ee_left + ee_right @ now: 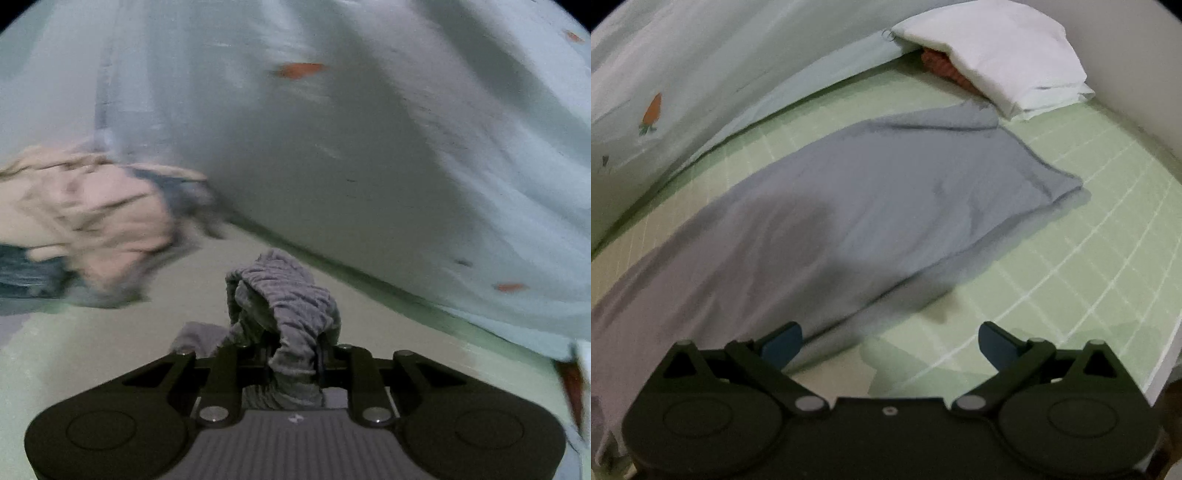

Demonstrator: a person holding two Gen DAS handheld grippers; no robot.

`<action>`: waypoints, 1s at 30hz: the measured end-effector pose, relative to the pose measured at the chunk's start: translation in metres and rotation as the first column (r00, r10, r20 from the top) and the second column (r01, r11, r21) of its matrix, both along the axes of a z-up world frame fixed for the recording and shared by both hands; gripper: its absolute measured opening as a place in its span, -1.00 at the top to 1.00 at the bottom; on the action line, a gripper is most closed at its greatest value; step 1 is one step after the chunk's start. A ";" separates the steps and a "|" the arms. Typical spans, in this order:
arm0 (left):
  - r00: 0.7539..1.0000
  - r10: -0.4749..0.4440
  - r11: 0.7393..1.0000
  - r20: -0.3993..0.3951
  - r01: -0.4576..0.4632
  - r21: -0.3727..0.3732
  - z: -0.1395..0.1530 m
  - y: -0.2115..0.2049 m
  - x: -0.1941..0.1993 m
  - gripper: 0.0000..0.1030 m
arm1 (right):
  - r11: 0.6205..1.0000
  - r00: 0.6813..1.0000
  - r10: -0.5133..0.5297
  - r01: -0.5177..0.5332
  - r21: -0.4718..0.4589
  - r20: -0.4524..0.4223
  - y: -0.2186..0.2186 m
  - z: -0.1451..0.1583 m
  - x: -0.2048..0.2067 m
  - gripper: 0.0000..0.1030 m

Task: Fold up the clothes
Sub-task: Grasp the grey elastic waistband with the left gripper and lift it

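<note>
A grey garment [849, 206] lies spread flat and lengthwise on the green checked bed sheet [1071, 258]. My right gripper [890, 343] is open and empty, hovering just above the garment's near right edge. My left gripper [291, 354] is shut on a bunched, ribbed grey part of the garment [284, 299], which stands up between the jaws above the bed.
A pale blue quilt with orange carrot prints [369, 147] [701, 74] rises along the far side. A pile of beige and dark clothes [92, 221] lies at the left. A white pillow [997, 55] sits at the head of the bed.
</note>
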State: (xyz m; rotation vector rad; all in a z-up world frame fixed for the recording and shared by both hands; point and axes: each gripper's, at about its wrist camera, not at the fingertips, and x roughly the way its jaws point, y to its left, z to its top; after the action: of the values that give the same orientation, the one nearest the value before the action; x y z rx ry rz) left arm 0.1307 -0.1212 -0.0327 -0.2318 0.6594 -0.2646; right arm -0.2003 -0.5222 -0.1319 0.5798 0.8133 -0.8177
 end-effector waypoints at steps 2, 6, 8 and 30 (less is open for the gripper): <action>0.999 -0.054 0.998 0.002 0.053 0.015 -0.002 -0.037 -0.009 0.59 | 1.000 1.000 0.006 -0.006 -0.005 0.011 -0.014 0.000 -0.004 -1.00; 0.985 -0.138 0.983 -0.101 0.148 0.108 -0.036 -0.109 -0.024 0.55 | 1.000 0.999 0.016 -0.016 -0.007 0.027 -0.042 0.000 -0.009 -1.00; 0.973 -0.146 0.972 -0.180 0.175 0.158 -0.062 -0.131 -0.030 0.55 | 1.000 0.999 0.018 -0.018 -0.013 0.032 -0.053 0.001 -0.007 -1.00; 0.965 0.120 0.991 -0.231 -0.104 0.079 -0.053 -0.073 -0.014 -0.62 | 0.993 0.992 0.116 -0.115 0.019 -0.051 -0.078 -0.018 0.040 -1.00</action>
State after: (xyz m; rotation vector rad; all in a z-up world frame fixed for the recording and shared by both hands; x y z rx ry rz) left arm 0.1163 -0.1945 -0.0857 -0.2379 0.8862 -0.1060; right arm -0.1606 -0.6004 -0.1504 0.5222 0.8931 -0.7233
